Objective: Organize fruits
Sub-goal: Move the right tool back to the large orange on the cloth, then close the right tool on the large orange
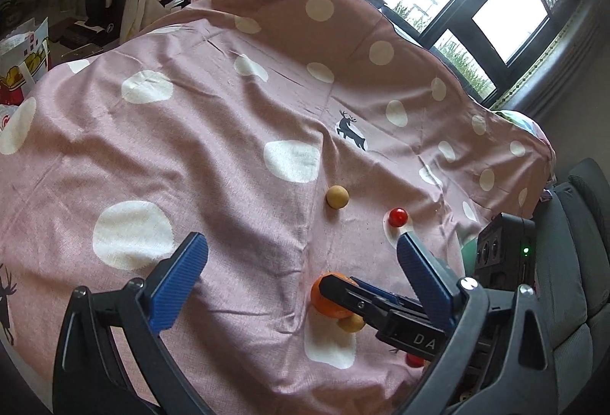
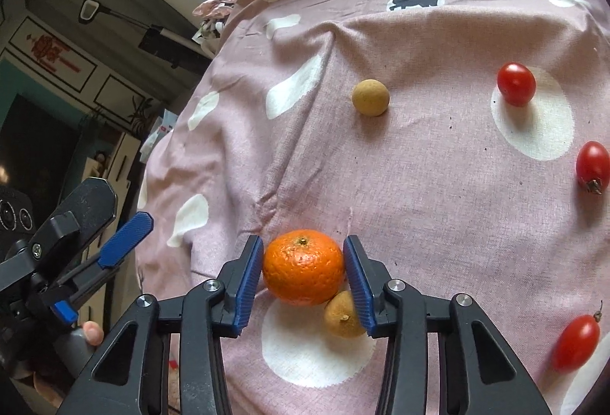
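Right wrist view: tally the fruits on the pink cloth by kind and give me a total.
Mandarin orange, between the right gripper's pads: 1
Longans, tan and round: 2 (one apart, one touching the orange)
Cherry tomatoes: 3 ()
Total: 6

Left wrist view: the right gripper (image 1: 345,291) covers much of the orange (image 1: 324,302) and part of the tan fruit (image 1: 351,322) below it. A red tomato (image 1: 414,360) shows only as a sliver under the gripper body. A green object (image 1: 469,254) behind the camera housing cannot be identified.

Right wrist view: the near tan fruit (image 2: 342,316) is partly hidden by the orange (image 2: 303,266) and one blue pad (image 2: 360,283). The frame edge crops the tomato at far right (image 2: 593,167). Whether the pads press the orange is indeterminate.
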